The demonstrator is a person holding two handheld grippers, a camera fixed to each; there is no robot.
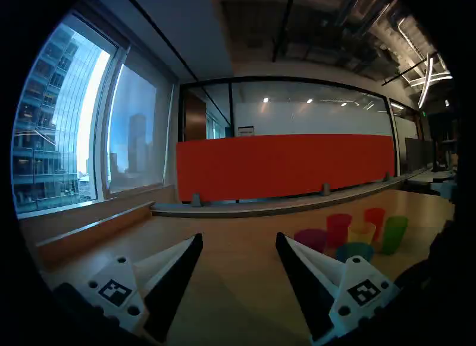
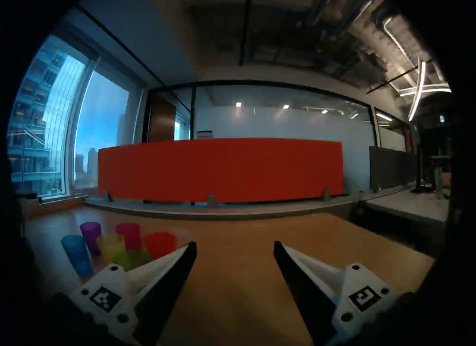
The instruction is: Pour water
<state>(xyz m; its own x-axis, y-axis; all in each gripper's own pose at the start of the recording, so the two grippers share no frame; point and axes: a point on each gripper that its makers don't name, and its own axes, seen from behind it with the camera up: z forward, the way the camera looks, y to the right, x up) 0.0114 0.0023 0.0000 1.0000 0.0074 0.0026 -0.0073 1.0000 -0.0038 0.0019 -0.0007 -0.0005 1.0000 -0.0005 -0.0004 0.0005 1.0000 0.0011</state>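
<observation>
Cups (image 1: 361, 231) of coloured plastic stand close together in a small group on the wooden table (image 1: 238, 298). In the left gripper view the group is at about 4 o'clock, just beyond the right finger. In the right gripper view the same group (image 2: 129, 234) is at about 8 o'clock, partly behind the left finger. Whether any cup has water inside, I cannot tell; they are too small and too dim here.

The left gripper (image 1: 238, 236) has its fingers spread wide and there is only bare table between them. The right gripper (image 2: 235, 245) is also spread wide and holds nothing. Both point toward the red partition (image 2: 220, 167) at 12 o'clock, not toward the cups.

I judge that the task is at its very beginning: no cup is taken and the reach is not yet made. The next move calls for one gripper to turn toward the group and come to a cup at the outside, such as the blue cup (image 2: 77, 253) or the green cup (image 1: 394, 233). The cups are so close that the fingers could push a neighbour, so the approach should be slow. The fingers should press lightly on the thin wall.
</observation>
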